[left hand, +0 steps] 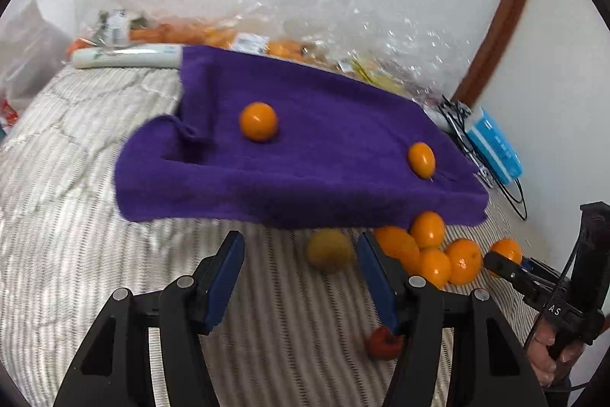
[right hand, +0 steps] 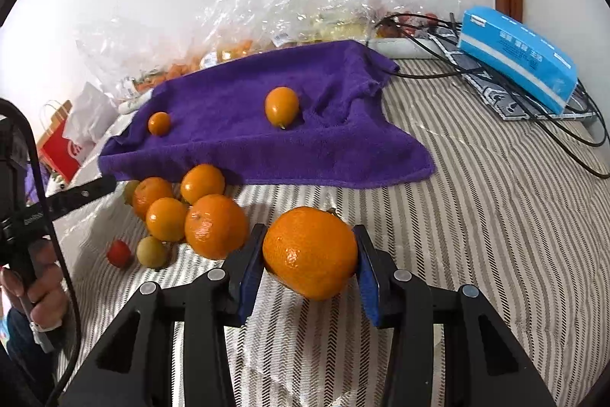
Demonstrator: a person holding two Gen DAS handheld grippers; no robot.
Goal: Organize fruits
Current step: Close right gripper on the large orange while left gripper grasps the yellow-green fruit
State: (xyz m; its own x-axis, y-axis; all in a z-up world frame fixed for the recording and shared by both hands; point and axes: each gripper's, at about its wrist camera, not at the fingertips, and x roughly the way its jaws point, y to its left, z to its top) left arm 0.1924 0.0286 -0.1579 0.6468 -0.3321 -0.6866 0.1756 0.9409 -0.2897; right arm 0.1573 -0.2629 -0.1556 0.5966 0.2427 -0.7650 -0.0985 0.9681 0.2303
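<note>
The right hand-held gripper (right hand: 310, 267) pinches a large orange (right hand: 310, 252) above the striped bed (right hand: 476, 216), likely carrying it to the purple towel (right hand: 244, 124), where two oranges already lie. The left hand-held gripper (left hand: 301, 256) hangs spread and empty near the fruit pile (left hand: 431, 250) by the towel's near edge. The towel's middle offers open room; its edges slope down.

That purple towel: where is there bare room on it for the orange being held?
The purple towel is bare between its two oranges and along its near edge. The heap of oranges on the striped cover by its near corner is crowded.
</note>
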